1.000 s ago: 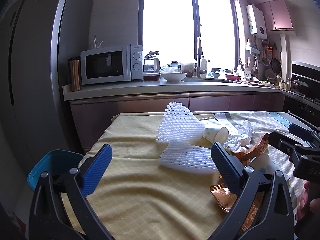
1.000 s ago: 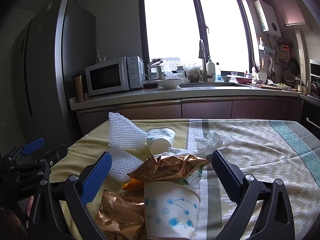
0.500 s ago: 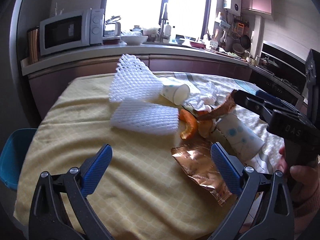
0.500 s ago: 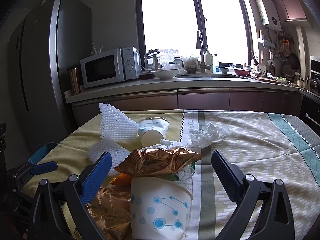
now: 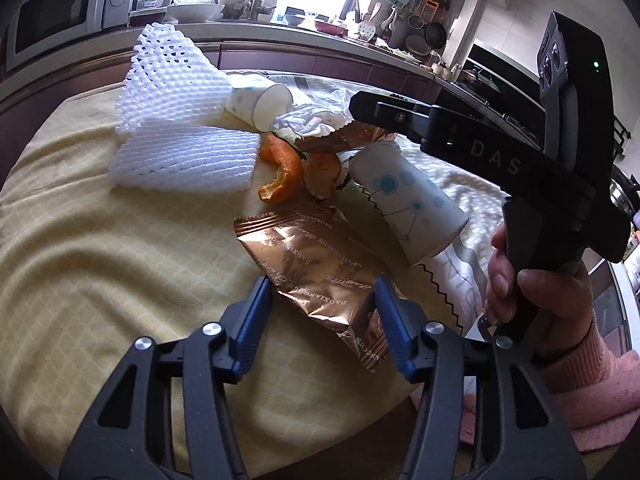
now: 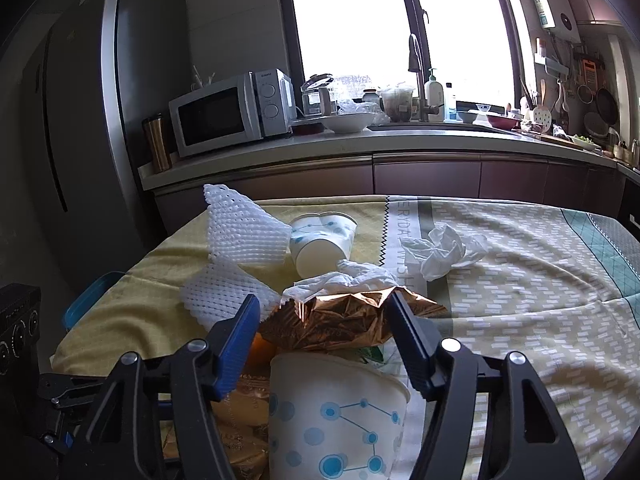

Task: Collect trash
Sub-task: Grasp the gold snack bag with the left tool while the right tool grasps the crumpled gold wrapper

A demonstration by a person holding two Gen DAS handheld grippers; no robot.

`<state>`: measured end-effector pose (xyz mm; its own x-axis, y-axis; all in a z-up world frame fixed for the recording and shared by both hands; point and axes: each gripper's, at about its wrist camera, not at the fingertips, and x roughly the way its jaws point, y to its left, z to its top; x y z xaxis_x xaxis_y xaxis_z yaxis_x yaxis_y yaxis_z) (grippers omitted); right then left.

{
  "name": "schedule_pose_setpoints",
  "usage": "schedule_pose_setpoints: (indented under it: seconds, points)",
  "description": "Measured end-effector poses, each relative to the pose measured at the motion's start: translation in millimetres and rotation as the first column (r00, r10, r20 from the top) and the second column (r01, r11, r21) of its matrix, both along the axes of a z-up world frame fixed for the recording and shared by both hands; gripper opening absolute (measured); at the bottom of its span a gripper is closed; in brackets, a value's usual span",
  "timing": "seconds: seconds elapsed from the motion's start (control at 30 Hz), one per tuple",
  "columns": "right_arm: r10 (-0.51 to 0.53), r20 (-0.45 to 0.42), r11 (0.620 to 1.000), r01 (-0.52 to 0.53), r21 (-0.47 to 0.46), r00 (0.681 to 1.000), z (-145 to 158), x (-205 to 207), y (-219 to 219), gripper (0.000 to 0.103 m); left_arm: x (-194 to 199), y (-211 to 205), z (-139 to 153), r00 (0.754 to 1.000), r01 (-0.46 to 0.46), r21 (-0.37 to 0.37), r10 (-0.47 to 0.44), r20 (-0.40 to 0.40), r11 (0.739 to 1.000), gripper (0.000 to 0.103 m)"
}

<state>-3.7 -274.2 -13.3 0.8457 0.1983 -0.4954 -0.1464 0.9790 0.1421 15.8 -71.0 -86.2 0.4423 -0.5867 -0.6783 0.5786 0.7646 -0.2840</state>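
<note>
Trash lies on a table with a yellow cloth (image 5: 100, 240). A flat copper foil wrapper (image 5: 316, 264) lies between the open jaws of my left gripper (image 5: 322, 304), whose fingers straddle its near end. Beyond are orange peel (image 5: 282, 168), white foam nets (image 5: 184, 160), crumpled tissue (image 5: 308, 116) and two paper cups, one far (image 5: 256, 100) and one near (image 5: 408, 200). My right gripper (image 6: 322, 332) is open over the near paper cup (image 6: 336, 412), its fingers on either side of a crumpled copper wrapper (image 6: 344, 320).
A kitchen counter (image 6: 360, 148) with a microwave (image 6: 228, 112), bowl and sink stands behind the table. A fridge (image 6: 80, 120) is at the left. A blue bin (image 6: 86, 300) sits beside the table's left edge. Another tissue (image 6: 440, 252) lies on the patterned cloth.
My left gripper has dropped low and forward and its jaws have narrowed around the flat copper wrapper. My right gripper's jaws have also narrowed, and it has edged forward over the near cup.
</note>
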Motion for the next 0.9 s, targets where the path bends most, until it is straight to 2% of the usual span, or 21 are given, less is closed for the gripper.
schedule_pose_setpoints:
  seconds: [0.07,0.23,0.27,0.3,0.5,0.9]
  points:
    - [0.004,-0.001,1.000,-0.004,0.016,1.000,-0.2,-0.1,-1.9,0.056,0.9,-0.3,-0.1,1.000,-0.002,0.005,0.002,-0.001,1.000,0.040]
    - [0.013,0.014,0.999,-0.013,0.041,1.000,2.2,-3.1,-6.4,0.048,2.8,3.1,2.6,1.000,-0.020,-0.011,0.020,-0.003,1.000,0.031]
    - [0.013,0.021,0.999,-0.014,0.049,1.000,3.4,-4.4,-7.7,0.048,2.0,6.2,4.3,1.000,-0.024,-0.016,0.024,-0.005,1.000,0.024]
    - [0.012,0.026,0.998,-0.014,0.058,1.000,5.0,-5.8,-9.5,0.047,3.3,7.2,5.0,1.000,-0.029,-0.020,0.029,-0.006,0.999,0.007]
    - [0.022,0.071,0.996,-0.028,0.082,0.997,16.7,-12.5,-14.1,0.046,7.4,14.5,9.6,0.999,-0.051,-0.037,0.051,-0.004,0.998,0.006]
    - [0.094,0.134,0.989,-0.108,0.105,0.986,37.8,-19.2,-1.1,0.046,2.6,52.0,38.9,0.986,-0.137,-0.054,0.141,0.086,0.989,0.006]
